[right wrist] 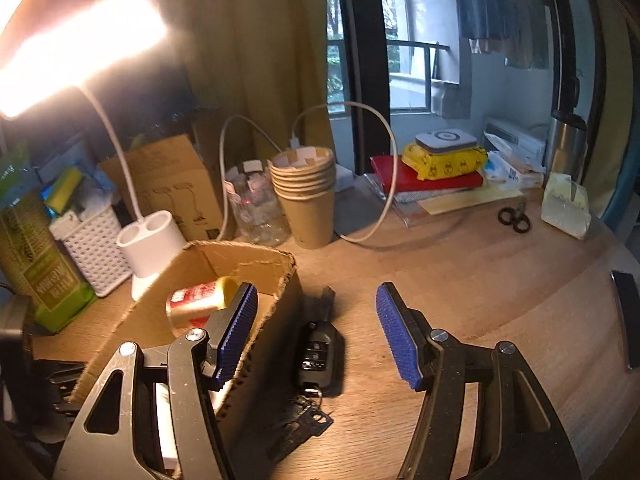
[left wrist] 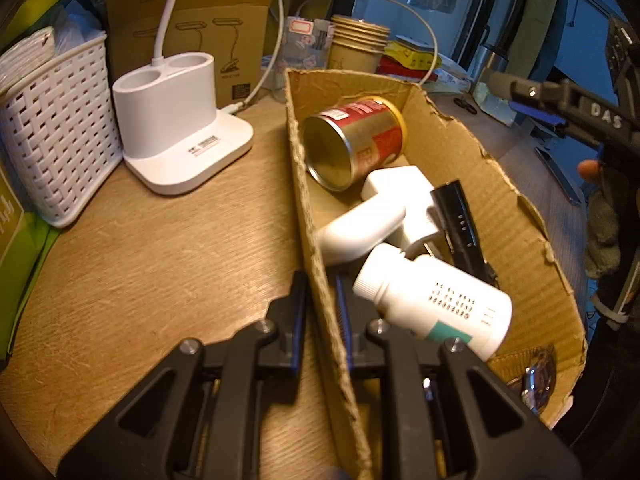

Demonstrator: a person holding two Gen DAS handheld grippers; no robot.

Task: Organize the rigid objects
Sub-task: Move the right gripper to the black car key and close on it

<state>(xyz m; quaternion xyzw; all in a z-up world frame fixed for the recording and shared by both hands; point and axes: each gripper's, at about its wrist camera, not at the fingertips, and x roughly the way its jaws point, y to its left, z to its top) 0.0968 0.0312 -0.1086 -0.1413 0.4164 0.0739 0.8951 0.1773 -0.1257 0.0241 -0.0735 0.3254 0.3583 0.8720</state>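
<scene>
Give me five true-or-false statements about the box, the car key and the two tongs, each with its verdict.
1. The left tongs are clamped on the cardboard box wall. True.
2. The red and gold can stands upright in the box. False: it lies on its side.
3. The car key lies inside the box. False: it lies on the table beside the box.
4. The right tongs are open and hold nothing. True.
5. The white bottle has no cap. False: a white cap is on it.
</scene>
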